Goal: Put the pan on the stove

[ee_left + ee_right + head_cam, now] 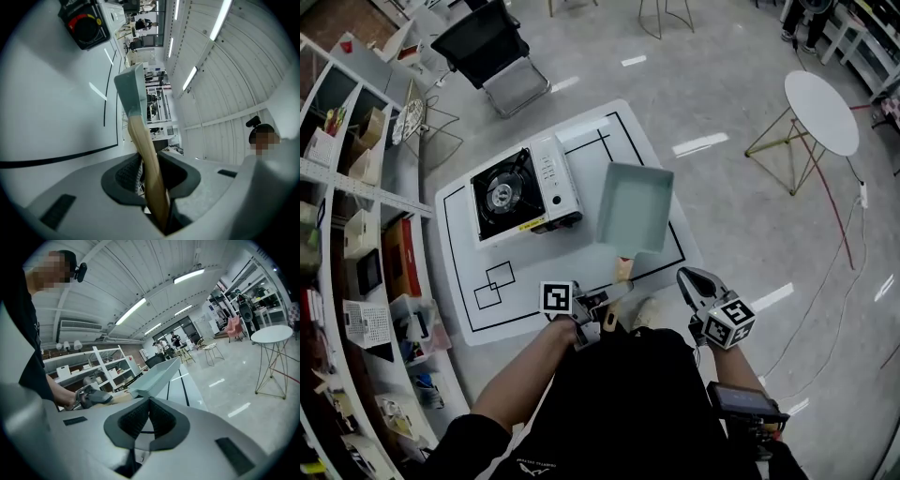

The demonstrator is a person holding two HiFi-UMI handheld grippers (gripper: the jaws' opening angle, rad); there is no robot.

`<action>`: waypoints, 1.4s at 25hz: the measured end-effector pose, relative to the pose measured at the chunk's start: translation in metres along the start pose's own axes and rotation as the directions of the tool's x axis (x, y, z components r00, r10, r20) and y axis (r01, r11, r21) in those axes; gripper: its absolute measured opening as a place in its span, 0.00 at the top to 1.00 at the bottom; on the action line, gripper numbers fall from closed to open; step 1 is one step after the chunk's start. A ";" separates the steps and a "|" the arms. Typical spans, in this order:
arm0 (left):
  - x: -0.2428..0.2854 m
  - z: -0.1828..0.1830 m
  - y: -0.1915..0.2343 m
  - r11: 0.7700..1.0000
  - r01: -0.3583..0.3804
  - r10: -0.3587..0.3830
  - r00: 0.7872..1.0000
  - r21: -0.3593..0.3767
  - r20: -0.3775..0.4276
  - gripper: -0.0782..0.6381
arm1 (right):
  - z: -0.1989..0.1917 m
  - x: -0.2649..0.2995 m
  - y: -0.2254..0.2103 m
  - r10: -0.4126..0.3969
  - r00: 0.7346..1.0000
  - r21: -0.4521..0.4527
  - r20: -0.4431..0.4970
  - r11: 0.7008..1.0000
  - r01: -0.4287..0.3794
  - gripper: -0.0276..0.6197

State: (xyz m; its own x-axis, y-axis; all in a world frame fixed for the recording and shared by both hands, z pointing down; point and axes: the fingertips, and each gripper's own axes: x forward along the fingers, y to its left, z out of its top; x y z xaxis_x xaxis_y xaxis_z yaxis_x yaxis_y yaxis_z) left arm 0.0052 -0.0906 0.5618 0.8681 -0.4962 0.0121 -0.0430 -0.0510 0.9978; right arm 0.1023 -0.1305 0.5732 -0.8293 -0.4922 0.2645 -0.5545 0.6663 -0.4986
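The pan (635, 206) - pale, square-cornered and shallow - hangs over the right half of the white board (562, 258), with its far rim near the board's back edge and its wooden handle (623, 270) pointing back toward the person. It is beside the stove (520, 194) and apart from it, not on the burner. The stove sits on the board's left half, close to the back-left corner. From the right gripper view, the pan (157, 376) looks tilted and clear of the board. The left gripper (609, 305) has the handle: in the left gripper view its jaws are narrowed onto the wooden handle (147, 164), which runs out between the pads to the pan (131, 91), seen edge-on, with the stove (84, 26) beyond. The right gripper (694, 281) hovers off the board's front-right corner, just right of the handle and not touching it - its jaws are together with nothing between them (147, 416). Shelves (347, 187) line the left side of the floor, and a round table (821, 111) stands well off to the right.
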 end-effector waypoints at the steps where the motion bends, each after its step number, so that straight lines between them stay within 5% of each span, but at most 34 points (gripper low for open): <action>1: -0.001 0.003 -0.004 1.000 0.005 -0.005 1.000 -0.001 0.006 0.75 | 0.000 0.003 0.002 0.004 1.000 -0.002 -0.002 1.000 -0.004 0.92; 19: -0.056 0.039 -0.041 0.999 0.007 -0.010 0.998 0.047 0.069 0.75 | 0.010 0.057 0.051 0.047 0.998 -0.043 -0.033 0.998 -0.048 0.92; 35: -0.119 0.092 -0.050 0.999 0.010 -0.018 0.969 0.037 0.247 0.74 | 0.013 0.112 0.092 0.136 0.985 -0.086 -0.107 0.986 -0.145 0.92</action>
State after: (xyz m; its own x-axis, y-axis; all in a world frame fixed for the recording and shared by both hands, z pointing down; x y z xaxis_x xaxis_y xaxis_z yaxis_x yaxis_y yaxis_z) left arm -0.1418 -0.1088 0.5040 0.7198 -0.6938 -0.0228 -0.0528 -0.0875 0.9948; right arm -0.0408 -0.1312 0.5465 -0.8996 -0.3344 0.2810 -0.4319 0.7767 -0.4585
